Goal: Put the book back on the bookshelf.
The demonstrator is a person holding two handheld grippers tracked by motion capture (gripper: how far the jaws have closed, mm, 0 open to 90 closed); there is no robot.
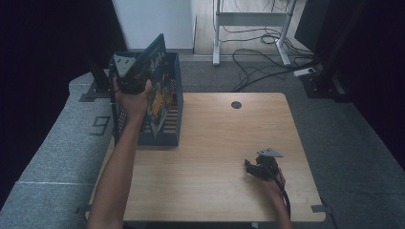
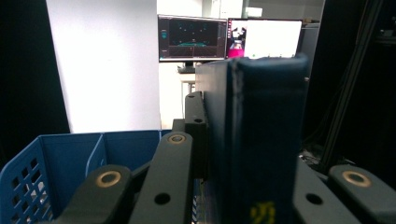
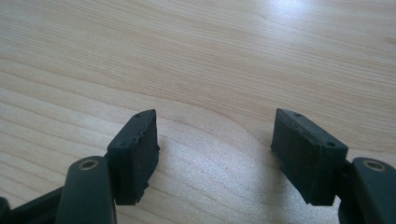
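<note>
High view: left tool [image 1: 130, 76] is clenching a blue book [image 1: 154, 57], probably lowering into the blue crate [image 1: 174, 129]; keeping it upright, right tool [image 1: 253, 168] idling released on the counter [image 1: 215, 143].

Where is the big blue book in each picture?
High view: the blue book is upper left, tilted over the blue crate, clamped in the left gripper.
Left gripper view: its spine stands right of centre, between the jaws.
Right gripper view: not in it.
Shared landmark: the blue crate.
</note>
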